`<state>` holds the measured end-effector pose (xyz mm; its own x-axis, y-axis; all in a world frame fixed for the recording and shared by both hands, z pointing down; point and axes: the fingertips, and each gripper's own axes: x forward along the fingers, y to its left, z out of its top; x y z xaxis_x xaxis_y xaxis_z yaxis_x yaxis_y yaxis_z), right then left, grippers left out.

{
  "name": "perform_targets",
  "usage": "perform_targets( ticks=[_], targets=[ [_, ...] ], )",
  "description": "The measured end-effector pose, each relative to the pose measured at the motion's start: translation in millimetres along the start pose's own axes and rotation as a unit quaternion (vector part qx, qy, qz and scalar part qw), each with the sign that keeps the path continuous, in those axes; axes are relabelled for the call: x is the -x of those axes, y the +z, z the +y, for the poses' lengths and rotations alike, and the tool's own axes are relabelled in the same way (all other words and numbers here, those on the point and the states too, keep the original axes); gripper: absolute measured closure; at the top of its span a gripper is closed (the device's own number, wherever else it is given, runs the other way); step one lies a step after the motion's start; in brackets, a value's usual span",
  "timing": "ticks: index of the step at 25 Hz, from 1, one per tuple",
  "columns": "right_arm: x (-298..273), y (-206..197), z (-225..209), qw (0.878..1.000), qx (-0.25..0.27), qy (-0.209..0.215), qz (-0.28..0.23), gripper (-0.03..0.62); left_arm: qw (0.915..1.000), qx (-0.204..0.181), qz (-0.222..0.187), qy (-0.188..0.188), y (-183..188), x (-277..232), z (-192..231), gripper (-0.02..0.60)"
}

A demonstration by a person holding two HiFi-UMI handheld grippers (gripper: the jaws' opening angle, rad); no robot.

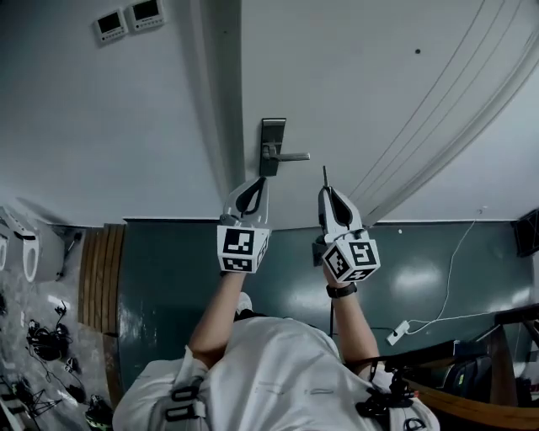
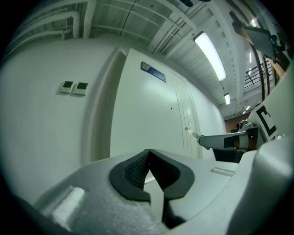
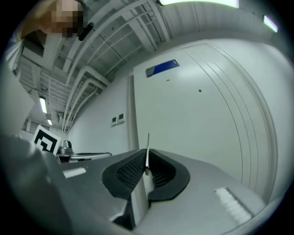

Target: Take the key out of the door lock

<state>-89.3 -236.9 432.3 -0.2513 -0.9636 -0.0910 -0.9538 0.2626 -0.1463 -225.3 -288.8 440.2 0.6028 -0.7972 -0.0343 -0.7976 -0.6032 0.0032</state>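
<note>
The white door (image 1: 354, 93) carries a dark lock plate (image 1: 272, 135) with a lever handle (image 1: 290, 156). My right gripper (image 1: 326, 193) is shut on the key (image 1: 325, 177), whose thin blade sticks out past the fingertips, to the right of the handle and clear of the plate. In the right gripper view the key (image 3: 147, 148) stands upright between the closed pads. My left gripper (image 1: 256, 183) hangs just below the lock plate, shut with nothing in it. The left gripper view shows its pads (image 2: 133, 169) meeting, and the key (image 2: 192, 133) at the right.
Two small wall panels (image 1: 128, 18) sit left of the door frame. A blue sign (image 3: 161, 67) hangs above the door. A wooden slatted piece (image 1: 99, 269) lies at the left on the green floor; a white cable and power strip (image 1: 397, 331) lie at the right.
</note>
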Motion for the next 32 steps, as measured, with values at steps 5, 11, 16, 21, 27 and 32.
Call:
perform_targets(
  ticks=[5,11,16,21,27,32],
  targets=[
    [38,37,9,0.999,0.037,0.028,-0.028,0.565,0.9997,-0.006,-0.012,0.021,28,26,-53,0.580],
    [78,49,13,0.998,0.038,0.033,-0.026,0.565,0.9992,-0.006,0.002,0.040,28,55,-95,0.580],
    [87,47,29,0.998,0.043,0.036,-0.026,0.565,0.9990,-0.015,-0.025,0.034,42,61,-102,0.580],
    [87,54,47,0.997,0.048,0.046,-0.030,0.565,0.9980,-0.010,-0.041,0.048,55,74,-92,0.580],
    [78,51,72,0.997,0.043,0.055,-0.026,0.565,0.9975,-0.004,-0.042,0.057,52,93,-70,0.580],
    [66,44,96,0.997,0.041,0.064,-0.022,0.565,0.9969,-0.005,-0.045,0.064,53,107,-46,0.580]
  ],
)
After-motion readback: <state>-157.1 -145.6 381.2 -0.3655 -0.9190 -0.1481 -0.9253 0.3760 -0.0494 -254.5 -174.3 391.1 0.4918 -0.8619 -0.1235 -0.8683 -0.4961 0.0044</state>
